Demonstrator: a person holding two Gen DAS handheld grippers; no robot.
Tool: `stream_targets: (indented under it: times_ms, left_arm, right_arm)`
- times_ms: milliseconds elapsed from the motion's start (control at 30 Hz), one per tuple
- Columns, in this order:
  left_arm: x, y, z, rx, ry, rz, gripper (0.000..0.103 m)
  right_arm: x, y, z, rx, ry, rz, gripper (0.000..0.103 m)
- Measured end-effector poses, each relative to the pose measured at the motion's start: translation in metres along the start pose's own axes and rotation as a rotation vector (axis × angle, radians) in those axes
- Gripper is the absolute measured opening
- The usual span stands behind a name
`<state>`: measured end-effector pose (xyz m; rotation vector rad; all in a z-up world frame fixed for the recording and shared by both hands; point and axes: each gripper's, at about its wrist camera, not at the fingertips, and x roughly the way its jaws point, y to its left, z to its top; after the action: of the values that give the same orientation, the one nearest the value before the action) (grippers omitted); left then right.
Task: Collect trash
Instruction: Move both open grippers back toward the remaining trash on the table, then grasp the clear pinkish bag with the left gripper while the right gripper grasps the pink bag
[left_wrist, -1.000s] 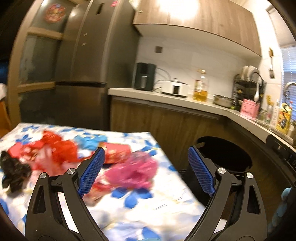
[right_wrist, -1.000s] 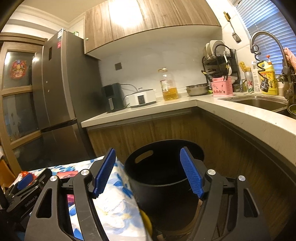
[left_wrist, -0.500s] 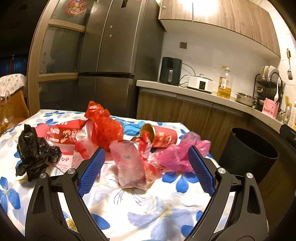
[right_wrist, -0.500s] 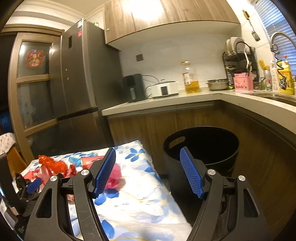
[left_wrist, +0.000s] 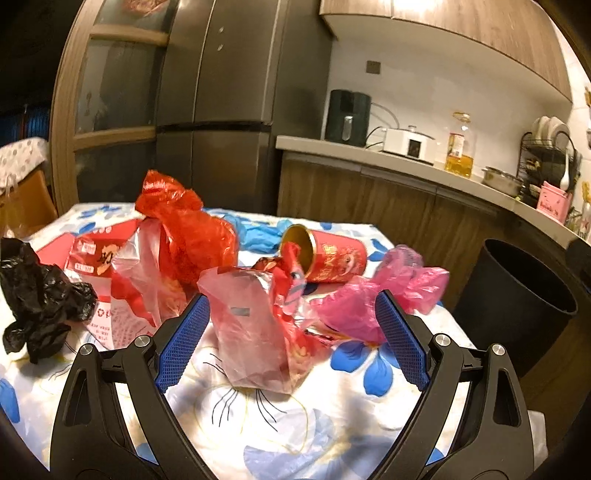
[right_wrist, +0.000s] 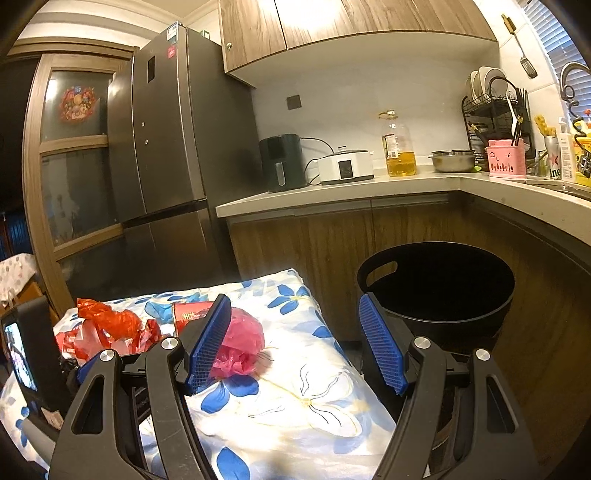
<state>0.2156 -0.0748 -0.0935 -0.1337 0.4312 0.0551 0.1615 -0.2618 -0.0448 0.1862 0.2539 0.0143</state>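
On the floral worktop (left_wrist: 317, 424), a black bag (left_wrist: 35, 295) lies at the left edge, then red bags (left_wrist: 184, 229), a clear pinkish bag (left_wrist: 251, 328) before the open, empty left tool (left_wrist: 291, 341), a tipped red can (left_wrist: 332, 256) and a pink bag (left_wrist: 373, 299) near the right edge. The right tool (right_wrist: 295, 341) gapes empty; the black bin (right_wrist: 439, 284) stands beyond that edge.

Floral-clothed table (left_wrist: 280, 424), red can (left_wrist: 338, 256) lying, pink bag (left_wrist: 369, 299), black bag (left_wrist: 37, 299)

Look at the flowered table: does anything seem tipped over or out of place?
Yes. A red can lies on its side, open mouth showing, among crumpled red, pink and black plastic bags strewn over the tablecloth. The black bin beside the table looks empty.
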Motion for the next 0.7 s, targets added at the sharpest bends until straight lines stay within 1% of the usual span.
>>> stream_targets:
  times_ms: [67,133,233,267,333,367,433,467,500,533,633,667,700]
  left_arm:
    - [0.007,0.004,0.004,-0.026,0.018,-0.003,0.086]
    - [0.012,0.005,0.005,-0.029,0.026,-0.009,0.083]
    - [0.020,0.007,0.004,-0.029,0.052,-0.019,0.072]
    - [0.023,0.009,0.003,-0.037,0.068,-0.023,0.071]
    - [0.027,0.013,0.002,-0.052,0.085,-0.033,0.061]
    - [0.029,0.015,0.001,-0.059,0.094,-0.034,0.059]
    - [0.030,0.019,0.000,-0.067,0.100,-0.038,0.049]
    - [0.031,0.019,0.000,-0.068,0.100,-0.040,0.046]
    - [0.031,0.021,0.000,-0.067,0.099,-0.043,0.040]
    - [0.031,0.022,-0.001,-0.064,0.100,-0.041,0.038]
    - [0.030,0.025,-0.002,-0.066,0.102,-0.044,0.024]
    - [0.030,0.026,-0.002,-0.066,0.103,-0.047,0.022]
    - [0.028,0.027,-0.002,-0.065,0.097,-0.050,0.018]
  right_arm:
    - [0.004,0.002,-0.001,-0.004,0.006,0.005,0.071]
    - [0.010,0.005,-0.002,-0.006,0.015,0.010,0.071]
    - [0.018,0.010,-0.002,-0.011,0.022,0.019,0.071]
    - [0.019,0.011,-0.001,-0.012,0.023,0.024,0.071]
    - [0.024,0.015,-0.001,-0.018,0.027,0.032,0.071]
    - [0.026,0.016,-0.001,-0.021,0.030,0.036,0.071]
    - [0.030,0.018,-0.002,-0.022,0.038,0.042,0.071]
    - [0.034,0.019,-0.003,-0.021,0.044,0.047,0.071]
    - [0.037,0.020,-0.003,-0.021,0.050,0.050,0.071]
    - [0.040,0.021,-0.004,-0.019,0.057,0.054,0.071]
    - [0.049,0.026,-0.006,-0.016,0.075,0.068,0.071]
    - [0.053,0.028,-0.008,-0.018,0.082,0.074,0.071]
    - [0.056,0.031,-0.010,-0.020,0.089,0.078,0.071]
